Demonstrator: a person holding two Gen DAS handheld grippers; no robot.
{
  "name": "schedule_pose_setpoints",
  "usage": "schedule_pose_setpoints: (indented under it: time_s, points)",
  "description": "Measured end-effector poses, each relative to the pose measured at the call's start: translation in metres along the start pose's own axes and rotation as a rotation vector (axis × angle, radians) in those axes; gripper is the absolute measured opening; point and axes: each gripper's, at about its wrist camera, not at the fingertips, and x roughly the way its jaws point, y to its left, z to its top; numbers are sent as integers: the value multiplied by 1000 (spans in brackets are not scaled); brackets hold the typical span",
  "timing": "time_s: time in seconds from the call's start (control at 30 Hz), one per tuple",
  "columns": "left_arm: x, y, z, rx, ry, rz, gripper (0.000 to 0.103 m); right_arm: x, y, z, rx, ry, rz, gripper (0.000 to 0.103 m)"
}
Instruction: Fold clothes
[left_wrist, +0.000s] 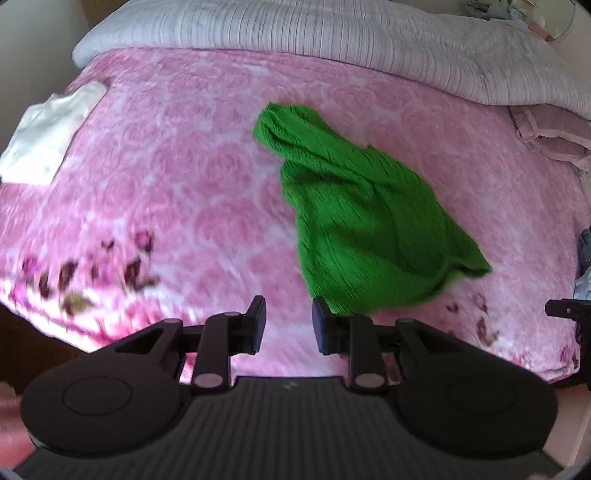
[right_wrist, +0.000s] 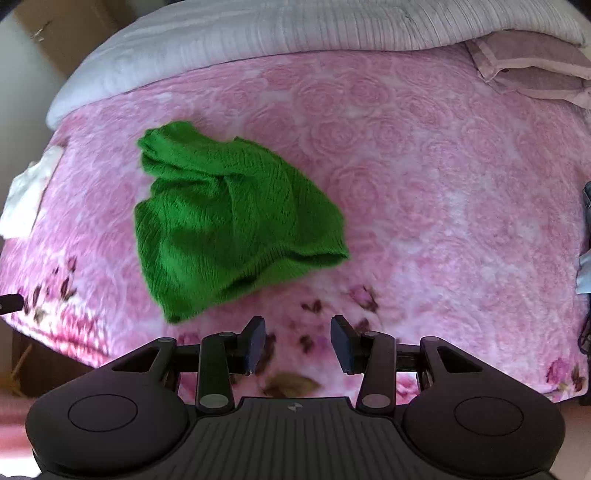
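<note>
Lying crumpled: one green sweater (left_wrist: 365, 225), two empty tools apart.

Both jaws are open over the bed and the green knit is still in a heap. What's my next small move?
Probably ease the left gripper forward onto the green knit's near hem: it lies bunched on the pink blanket, ungrasped, and must be spread flat first.

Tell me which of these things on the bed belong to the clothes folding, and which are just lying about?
For the job: green knitted garment, left gripper, right gripper, both with jaws open.

Just lying about: white cloth, grey quilt, mauve pillow.
</note>
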Motion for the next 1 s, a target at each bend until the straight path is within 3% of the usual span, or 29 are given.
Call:
schedule_pose_setpoints:
  time_s: [0.2,0.43,0.77,1.0]
  points:
    - [46,37,56,39,19,-18,23,45,33,30,26,18,6,43]
    - [108,58,96,-36,53,-41,23,106,52,79,-8,44,4,43]
    - [206,54,113,-113,86,-34,23,218,40,169,-119,-7,102,43]
    - [248,57,119,-190,92,-1,23,295,23,232,-171,-49,150,43]
